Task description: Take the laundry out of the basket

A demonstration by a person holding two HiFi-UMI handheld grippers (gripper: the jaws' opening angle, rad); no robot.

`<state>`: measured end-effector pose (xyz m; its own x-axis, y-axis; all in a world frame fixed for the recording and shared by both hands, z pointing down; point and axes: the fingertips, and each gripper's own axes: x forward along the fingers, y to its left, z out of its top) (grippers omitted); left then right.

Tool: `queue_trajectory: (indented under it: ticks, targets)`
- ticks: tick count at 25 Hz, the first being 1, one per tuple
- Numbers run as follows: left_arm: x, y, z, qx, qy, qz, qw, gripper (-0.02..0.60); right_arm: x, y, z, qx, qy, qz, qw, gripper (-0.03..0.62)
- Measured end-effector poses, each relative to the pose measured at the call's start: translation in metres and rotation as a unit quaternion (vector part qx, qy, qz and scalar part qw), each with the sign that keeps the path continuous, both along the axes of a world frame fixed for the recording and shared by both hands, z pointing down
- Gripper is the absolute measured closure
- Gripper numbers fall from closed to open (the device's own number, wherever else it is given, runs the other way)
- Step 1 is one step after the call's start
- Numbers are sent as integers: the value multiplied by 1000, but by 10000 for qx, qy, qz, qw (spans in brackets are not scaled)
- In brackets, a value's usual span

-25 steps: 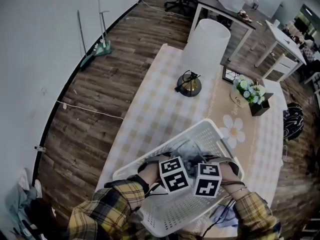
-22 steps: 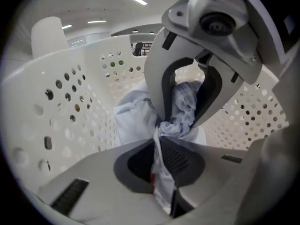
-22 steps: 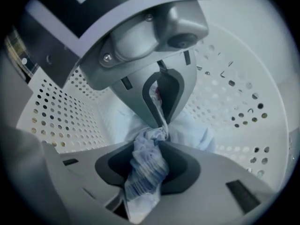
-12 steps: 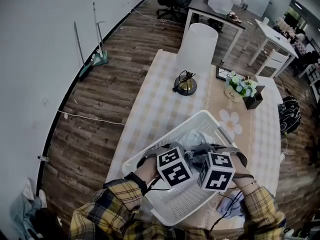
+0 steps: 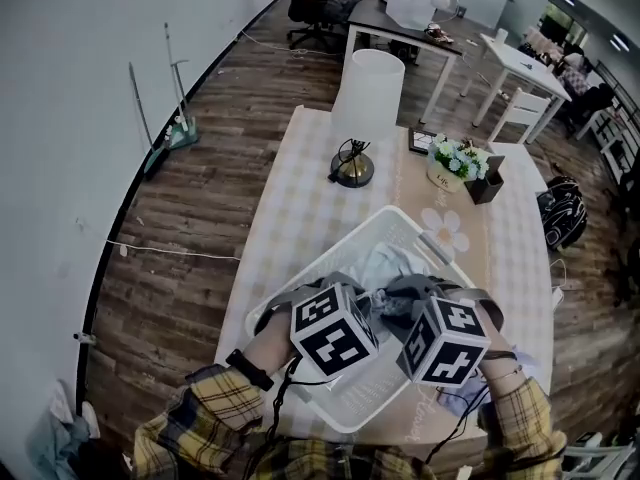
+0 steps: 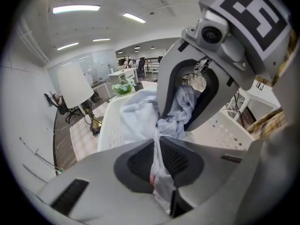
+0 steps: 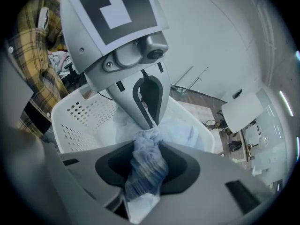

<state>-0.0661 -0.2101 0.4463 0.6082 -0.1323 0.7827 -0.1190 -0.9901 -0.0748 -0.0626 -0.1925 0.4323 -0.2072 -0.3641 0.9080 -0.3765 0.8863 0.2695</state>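
Note:
A white perforated laundry basket point(image 5: 408, 230) stands on the table's near end, with pale blue-white laundry point(image 5: 385, 266) in it. Both grippers hover over the basket, their jaws pointing at each other. My left gripper point(image 6: 158, 146) is shut on a thin fold of the pale cloth point(image 6: 161, 172). My right gripper point(image 7: 147, 149) is shut on a thicker bunch of bluish striped cloth point(image 7: 145, 168). In the head view the left marker cube point(image 5: 332, 330) and right marker cube point(image 5: 450, 340) sit side by side, and the gathered cloth point(image 5: 388, 303) is stretched between the jaws.
A checked tablecloth covers the table point(image 5: 295, 203). A lamp with a white shade point(image 5: 366, 93), a flower pot point(image 5: 455, 160) and a dark box point(image 5: 487, 188) stand at its far end. Another bluish cloth point(image 5: 462, 398) lies by the basket's near right corner. A backpack point(image 5: 560, 213) lies on the floor.
Both grippers have risen toward the head camera with the cloth between them, so their cubes look larger. The head view has shifted, so the table and basket sit further right.

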Motion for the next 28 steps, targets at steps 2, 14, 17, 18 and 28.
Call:
queue_trajectory:
  ticks: [2,14,17,18,28]
  targets:
    - [-1,4,-18,95,85,-19,9999,514,0,5,-15,178,-108,85,9997,428]
    - [43,63,-101,741,114,-183,9970,518,47,65,-89,1092,-632,166,9919,428]
    - [69,83,-113,731,124,-236,9970,520,74,85,-98,1180,-780,183,9898,428]
    - [78,90,-118,755,137,-259,9967,520,83,91,-101,1212,-826,189,9890,428]
    - [198,172,-129,1004,67,-230,9947,529,201,170,-108,1478,-977,332,9836,428]
